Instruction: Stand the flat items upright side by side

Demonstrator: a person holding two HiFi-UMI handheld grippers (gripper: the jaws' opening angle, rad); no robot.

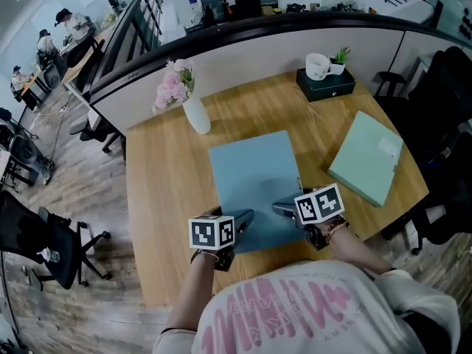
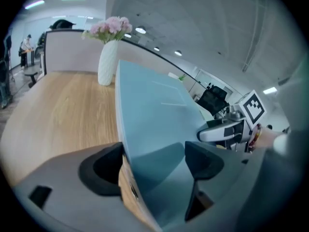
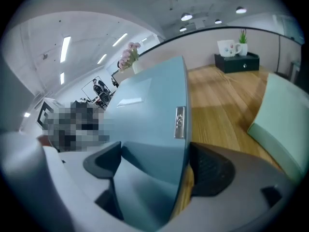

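Blue folder (image 1: 254, 186) lies flat on the desk (image 1: 164, 220), just in front of the vase (image 1: 197, 115), on the person's side of it. Green folder (image 1: 366, 157) is also flat, well to the right of the vase. Neither is upright, so I read this as the first pick.

Left gripper (image 2: 153, 162): fingers (image 2: 205, 161) spread wide, straddling the blue folder's left edge at the end away from the vase. One finger is over the cover, the other on the desk side. No pinch visible.

Right gripper (image 3: 154, 166): same story. Fingers are spread, with the folder's right edge and its small metal tab between them, not clamped.

How I'd do it:
- Close both sides together and take the whole thickness in the bite, or the cover will likely flop open.
- Raise the gripped end and pivot on the edge nearest the vase. Go slowly, because the vase looks top-heavy and sits right behind.
- Keep hold until it balances. A thin folder probably won't stand without a slight spread.
- Leave room to the right of the vase for the green folder.
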